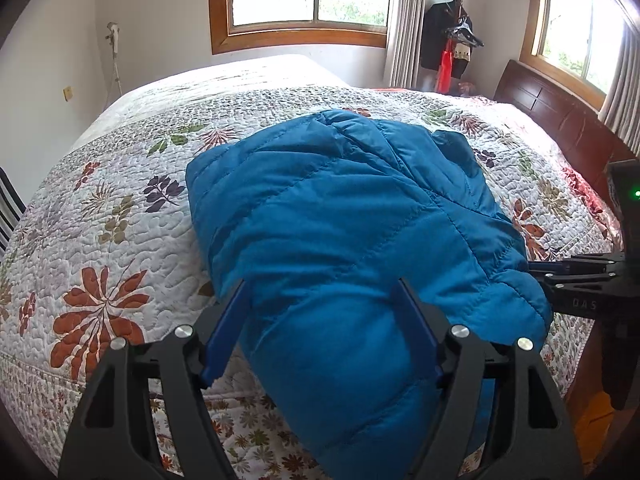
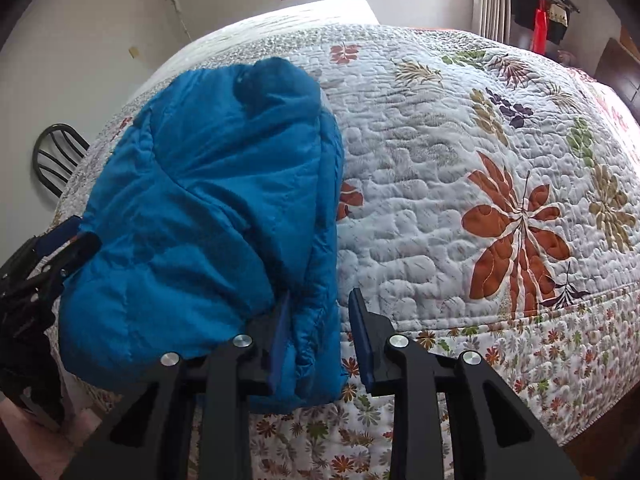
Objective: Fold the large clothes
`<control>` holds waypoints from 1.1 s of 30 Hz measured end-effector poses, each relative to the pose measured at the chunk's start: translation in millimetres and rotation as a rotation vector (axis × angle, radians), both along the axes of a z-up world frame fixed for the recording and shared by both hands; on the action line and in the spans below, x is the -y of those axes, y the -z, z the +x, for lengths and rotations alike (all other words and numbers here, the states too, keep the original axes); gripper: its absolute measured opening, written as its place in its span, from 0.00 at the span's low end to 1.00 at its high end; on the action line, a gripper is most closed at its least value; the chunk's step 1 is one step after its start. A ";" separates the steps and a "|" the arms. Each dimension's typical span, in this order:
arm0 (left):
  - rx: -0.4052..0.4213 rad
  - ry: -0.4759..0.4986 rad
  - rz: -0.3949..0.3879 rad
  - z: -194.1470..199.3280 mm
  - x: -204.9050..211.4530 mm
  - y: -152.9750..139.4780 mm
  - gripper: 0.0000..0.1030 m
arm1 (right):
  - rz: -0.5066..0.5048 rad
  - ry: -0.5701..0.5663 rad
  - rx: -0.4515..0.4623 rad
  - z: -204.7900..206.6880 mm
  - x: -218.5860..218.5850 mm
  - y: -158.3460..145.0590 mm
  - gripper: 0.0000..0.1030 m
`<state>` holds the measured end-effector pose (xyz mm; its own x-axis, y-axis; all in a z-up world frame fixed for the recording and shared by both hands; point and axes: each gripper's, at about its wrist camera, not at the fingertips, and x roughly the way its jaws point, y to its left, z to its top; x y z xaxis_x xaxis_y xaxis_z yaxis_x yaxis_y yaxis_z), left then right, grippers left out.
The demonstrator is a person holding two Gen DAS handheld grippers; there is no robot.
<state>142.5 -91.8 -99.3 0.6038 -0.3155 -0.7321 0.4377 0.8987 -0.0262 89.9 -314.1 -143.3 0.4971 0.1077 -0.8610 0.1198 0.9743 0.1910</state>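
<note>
Blue quilted jacket [image 1: 352, 216] lies folded into a thick bundle on the floral quilt [image 1: 112, 216] covering the bed, at the near edge, with its lower end drooping over the side. Your left gripper [image 1: 324, 304] has its fingers spread wide, one on each side of the bundle's near end, without pinching the fabric. Your right gripper [image 2: 320, 312] is also released: its left finger presses against the jacket's right edge, and the other finger stands just clear over the quilt. In the left wrist view the right gripper reaches in from the right, touching the jacket's side. Beyond the bed you can see a wooden headboard [image 1: 560, 120], a coat rack [image 1: 456, 36] hung with dark clothes, and a wood-framed window [image 1: 308, 0].
</note>
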 end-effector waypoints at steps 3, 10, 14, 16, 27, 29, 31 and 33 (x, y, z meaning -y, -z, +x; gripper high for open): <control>-0.004 0.006 -0.005 1.3 -0.5 4.6 0.73 | 0.028 0.002 0.001 -0.1 3.8 8.4 0.28; -0.025 0.001 -0.033 2.2 -9.4 1.7 0.73 | 0.099 0.036 0.043 -10.4 14.7 -6.9 0.30; -0.029 -0.024 -0.042 -5.5 -16.7 -5.0 0.73 | 0.082 0.041 0.087 -23.0 15.0 -29.9 0.32; -0.035 -0.042 -0.050 -9.0 -20.7 -6.2 0.73 | 0.089 0.033 0.100 -27.6 15.0 -38.2 0.32; -0.119 -0.072 -0.114 7.4 -16.8 -9.2 0.72 | 0.097 0.006 0.119 -36.9 9.2 -61.3 0.35; -0.130 -0.100 -0.123 7.0 -12.8 -10.5 0.72 | 0.091 0.004 0.124 -37.5 4.5 -66.4 0.41; -0.130 -0.106 -0.136 3.1 -10.9 -11.2 0.72 | 0.077 -0.013 0.115 -35.8 -2.5 -68.1 0.42; -0.130 -0.088 -0.142 -3.6 -11.8 -11.8 0.73 | 0.080 -0.040 0.100 -34.0 -9.2 -65.9 0.42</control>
